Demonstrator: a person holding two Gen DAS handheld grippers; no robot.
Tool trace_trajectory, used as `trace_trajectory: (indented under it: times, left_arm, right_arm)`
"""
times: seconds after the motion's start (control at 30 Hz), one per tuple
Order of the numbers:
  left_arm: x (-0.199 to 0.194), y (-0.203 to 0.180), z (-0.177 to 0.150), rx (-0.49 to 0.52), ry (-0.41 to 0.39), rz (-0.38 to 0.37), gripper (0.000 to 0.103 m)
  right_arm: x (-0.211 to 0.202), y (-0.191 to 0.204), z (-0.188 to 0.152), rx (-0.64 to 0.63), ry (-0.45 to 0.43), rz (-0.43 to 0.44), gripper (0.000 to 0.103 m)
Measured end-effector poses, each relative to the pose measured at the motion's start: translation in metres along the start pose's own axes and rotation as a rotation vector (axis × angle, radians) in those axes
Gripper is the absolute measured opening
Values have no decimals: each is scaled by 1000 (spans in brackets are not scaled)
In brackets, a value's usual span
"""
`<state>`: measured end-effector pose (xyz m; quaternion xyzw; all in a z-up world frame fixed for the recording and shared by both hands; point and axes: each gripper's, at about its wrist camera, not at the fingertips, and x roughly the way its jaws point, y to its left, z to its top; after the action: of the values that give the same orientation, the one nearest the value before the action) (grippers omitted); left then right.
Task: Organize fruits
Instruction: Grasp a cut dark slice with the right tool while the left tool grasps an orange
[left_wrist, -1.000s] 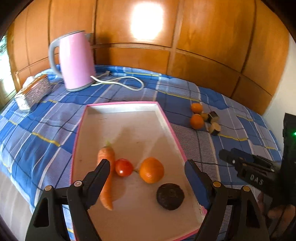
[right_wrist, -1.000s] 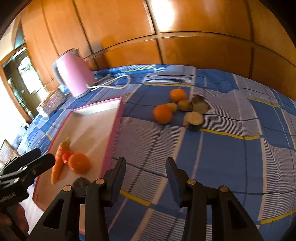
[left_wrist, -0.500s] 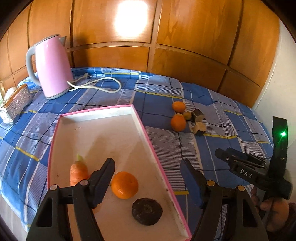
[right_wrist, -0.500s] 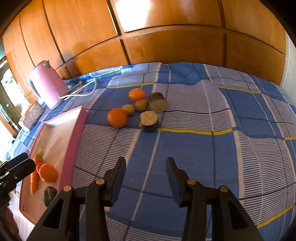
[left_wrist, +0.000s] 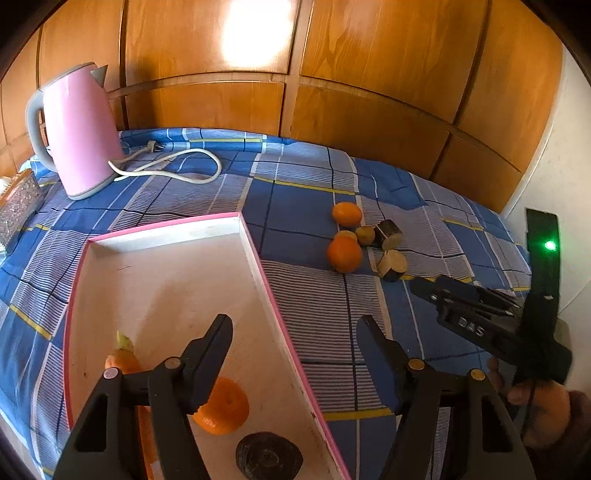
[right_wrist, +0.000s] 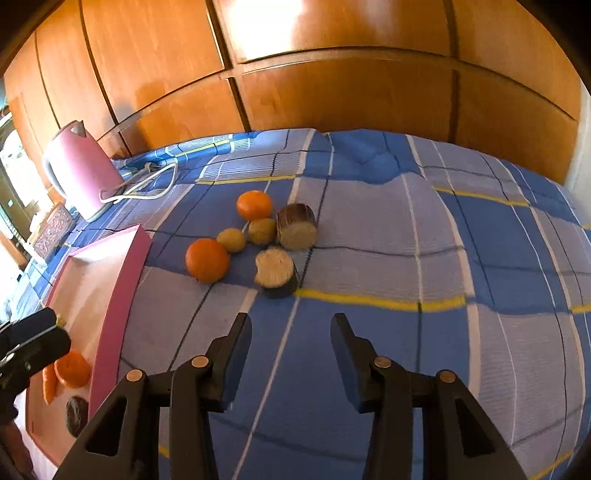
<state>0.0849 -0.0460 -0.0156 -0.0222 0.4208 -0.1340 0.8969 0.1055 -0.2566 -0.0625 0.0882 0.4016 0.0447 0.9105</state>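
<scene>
The pink-rimmed tray (left_wrist: 255, 251) lies on the blue checked bedspread (right_wrist: 406, 229) and serves as the reference. Inside it, at its near end: an orange (left_wrist: 223, 408), a carrot (left_wrist: 123, 362) and a dark round fruit (left_wrist: 269, 456). The left gripper (left_wrist: 295, 350) hangs over the tray's near right rim, jaws wide apart, holding nothing. Right of the tray, apart from it, a loose cluster: two oranges (right_wrist: 207, 259), two small yellowish fruits (right_wrist: 231, 240), two cut dark pieces (right_wrist: 275, 271). The right gripper (right_wrist: 291, 343) hovers near that cluster, jaws spread, empty. A pink kettle (left_wrist: 79, 129) stands beyond the tray.
</scene>
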Motion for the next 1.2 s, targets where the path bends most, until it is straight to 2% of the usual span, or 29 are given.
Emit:
trace_trajectory:
  times: [0.2,0.3,0.37,0.4,0.53,0.9,1.2]
  left_arm:
    - [10,-2,8,0,13,-13,70]
    - [16,-4,13,-3,23,-24,70]
    - [20,-5,16,0,27,-24,70]
    - [22,-6,18,3,29,-23,70]
    - [32,-10,21,13,42,-19,70]
    - [58,-25,38,12,85,6,70]
    - [80,-35,50,11,105,20,70]
  right_arm:
    - [30,9,16,-47,29,-21,49]
    - [42,12,20,-77,38,-65,49]
    - [47,12,19,-82,53,-49,42]
    - [46,12,18,-86,47,-47,29]
    - [42,13,12,-108,32,-65,29]
    - [31,-2,5,-55,22,-92,29]
    - [30,-3,4,-53,19,-88,29]
